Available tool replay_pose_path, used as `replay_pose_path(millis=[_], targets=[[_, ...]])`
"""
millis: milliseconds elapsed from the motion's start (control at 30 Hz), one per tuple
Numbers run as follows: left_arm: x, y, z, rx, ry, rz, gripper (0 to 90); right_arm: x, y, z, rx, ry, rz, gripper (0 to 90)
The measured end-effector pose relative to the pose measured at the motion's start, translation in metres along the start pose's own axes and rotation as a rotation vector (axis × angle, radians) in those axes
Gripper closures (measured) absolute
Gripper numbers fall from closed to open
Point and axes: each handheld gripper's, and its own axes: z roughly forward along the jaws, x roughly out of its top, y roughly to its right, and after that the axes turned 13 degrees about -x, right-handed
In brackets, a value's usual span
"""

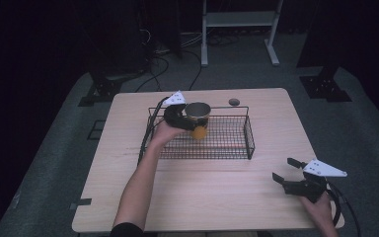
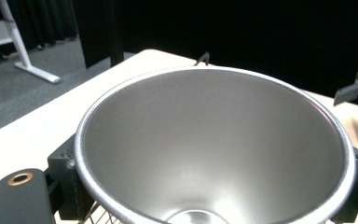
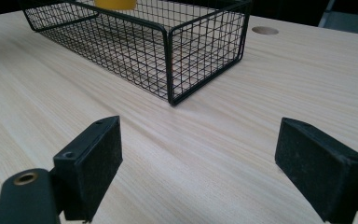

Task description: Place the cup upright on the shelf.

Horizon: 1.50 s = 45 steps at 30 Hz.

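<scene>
The cup (image 1: 198,117) was held by the left claw (image 1: 181,117) above the left part of the wire basket (image 1: 227,155), its base apparently not yet on the mesh floor; whether it touched could not be told from the high view. In the left gripper view the claw's jaws were seen pressed against the cup's (image 2: 214,149) outer wall on either side, closed on it just under the rim.

For the step in hand, judged to be the setting of the cup into the basket, a slow vertical lowering would be advised, with the cup kept upright and clear of the basket's near and far rails. The jaws should be opened only once the base is felt to rest flat on the grid, since a round base could rock on the wires.

The cup was seen to be a smooth, tapering cone, lined with dull brushed metal, with a thin rolled rim and a yellow-orange outer wall. The basket (image 3: 168,56) was made of thin black wire in a fine square grid, framed by thicker rods. The tabletop (image 3: 242,116) was pale wood with a straight grain.

The right claw (image 1: 286,170) was held wide open, with nothing between its jaws, low over the tabletop's near right corner.
</scene>
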Motion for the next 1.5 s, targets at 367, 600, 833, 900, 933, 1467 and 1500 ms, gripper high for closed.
replay_pose_path(millis=[367,600,833,900,933,1467,1500], targets=[[-0.008,-0.008,0.01,-0.003,-0.095,-0.008,12.0,0.0,0.0,0.0,0.0,0.0,-0.001,13.7],[-0.011,-0.011,0.016,-0.018,-0.151,0.003,12.1,0.0,0.001,0.0,0.003,0.001,0.002,13.7],[-0.016,-0.01,0.021,-0.052,-0.213,0.014,12.1,0.0,0.001,0.0,0.004,0.003,0.004,13.7],[-0.016,-0.01,0.021,-0.063,-0.21,0.014,12.1,0.0,0.001,0.0,0.004,0.003,0.008,13.7],[-0.016,-0.01,0.021,-0.066,-0.216,0.019,12.1,0.0,0.001,0.0,0.004,0.003,0.007,13.7],[-0.016,-0.006,0.024,-0.07,-0.284,0.063,9.1,0.0,0.001,0.0,0.004,0.002,0.006,13.7],[-0.016,-0.006,0.024,-0.065,-0.29,0.066,8.8,0.0,0.001,0.0,0.004,0.002,0.007,13.7]])
